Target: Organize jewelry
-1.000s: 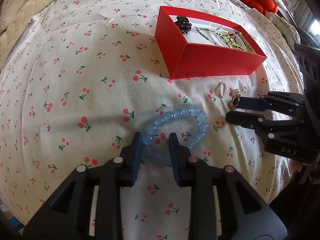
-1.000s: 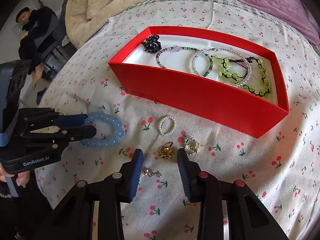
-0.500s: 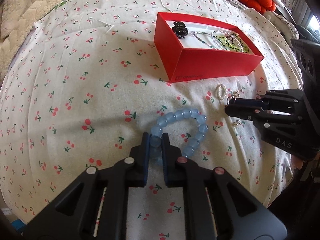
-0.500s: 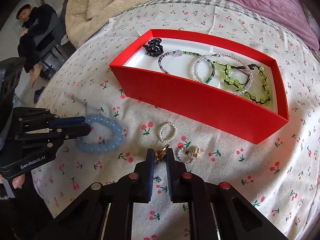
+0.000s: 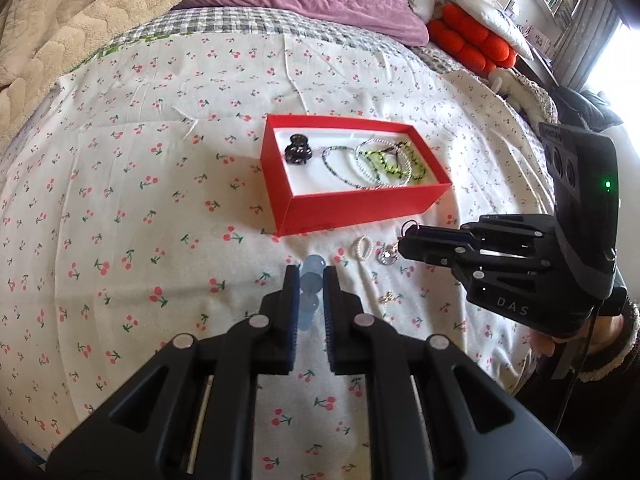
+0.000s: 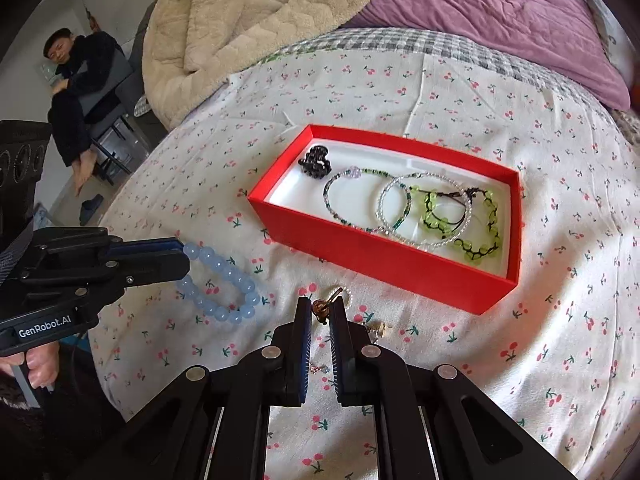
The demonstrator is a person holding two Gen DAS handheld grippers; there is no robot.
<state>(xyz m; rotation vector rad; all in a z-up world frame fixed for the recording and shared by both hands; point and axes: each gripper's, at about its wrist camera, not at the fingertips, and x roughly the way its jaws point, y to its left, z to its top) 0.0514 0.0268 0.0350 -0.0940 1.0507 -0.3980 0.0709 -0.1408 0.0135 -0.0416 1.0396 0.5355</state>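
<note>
A red box [image 5: 360, 212] [image 6: 384, 256] on the cherry-print bedspread holds a black hair claw [image 6: 316, 162], bead bracelets and a green bead bracelet [image 6: 460, 220]. My left gripper [image 5: 311, 280] is shut on a pale blue bead bracelet [image 5: 312, 276] [image 6: 224, 280] and holds it lifted, hanging, left of the box. My right gripper [image 6: 320, 310] is shut on a gold ring [image 6: 320, 308] [image 5: 410, 226], raised above the cloth in front of the box. A small pearl ring [image 5: 362, 248] and other small pieces [image 5: 388, 256] lie on the cloth.
A tiny earring [image 6: 318, 369] lies between my right gripper's fingers on the cloth. A beige blanket [image 6: 256, 20] and purple quilt [image 6: 500, 12] lie behind. A person [image 6: 76, 76] sits at far left. Orange cushion [image 5: 472, 44] at back right.
Both grippers have lifted up and back from the cloth, the left with the blue bracelet now hanging from it, the right with the gold ring.
</note>
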